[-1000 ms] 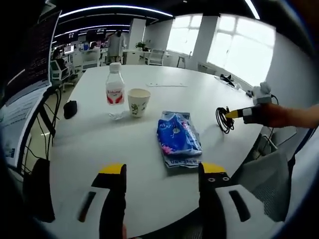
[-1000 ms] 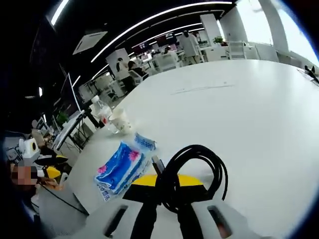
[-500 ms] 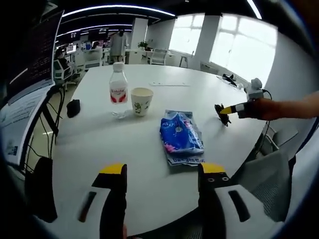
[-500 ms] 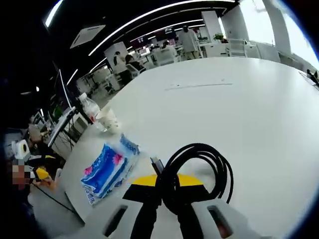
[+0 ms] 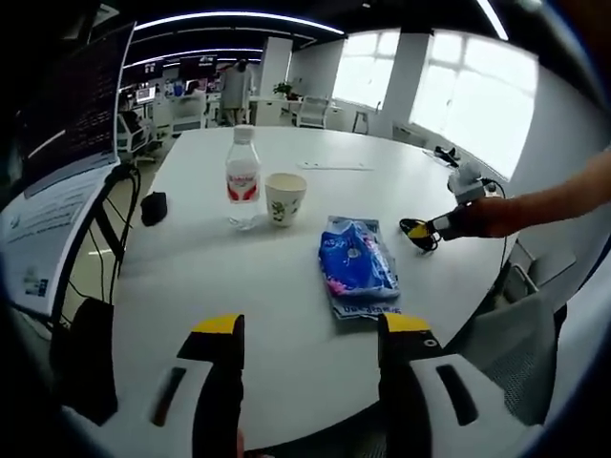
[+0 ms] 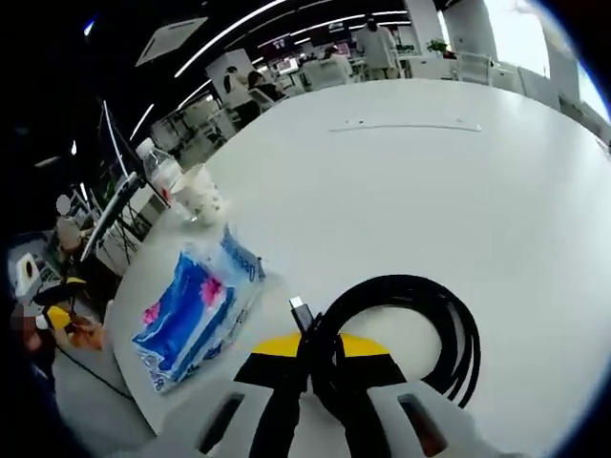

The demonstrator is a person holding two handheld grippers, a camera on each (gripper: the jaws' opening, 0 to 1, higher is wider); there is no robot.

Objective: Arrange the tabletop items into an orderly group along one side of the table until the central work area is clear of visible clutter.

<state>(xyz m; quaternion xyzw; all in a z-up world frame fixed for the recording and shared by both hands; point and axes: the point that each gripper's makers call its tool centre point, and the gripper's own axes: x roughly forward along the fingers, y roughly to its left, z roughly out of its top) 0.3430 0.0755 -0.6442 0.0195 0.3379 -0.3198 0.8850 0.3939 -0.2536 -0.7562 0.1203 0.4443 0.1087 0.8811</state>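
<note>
Open-plan office all round, strip lights overhead and bright windows on one side, and in the middle of it a big round white tabletop (image 5: 315, 143) with only a handful of things on it.

From where I stand the job looks barely begun. A water bottle (image 5: 242, 176) and a paper cup (image 5: 285, 197) stand just beside each other, which could pass for the start of a group. A blue tissue pack (image 5: 358, 267) lies flat nearer the middle, apart from those two, and a small black object (image 5: 153, 207) sits off by the far edge; I cannot tell what it is.

The right gripper (image 6: 315, 367) has its jaws closed on a coiled black cable (image 6: 401, 329), a plug end poking out beside the coil. In the left gripper view that same cable (image 5: 417, 232) is out near the tabletop's edge, at the end of the person's outstretched arm. Whether the coil is resting on the surface or just above it I can't say.

The left gripper (image 5: 305, 334) hangs over the near edge with its jaws parted and nothing between them.

Left to do, I'd judge: set the cable down on the chosen side, then bring the tissue pack and the black object in line with the bottle and cup.
</note>
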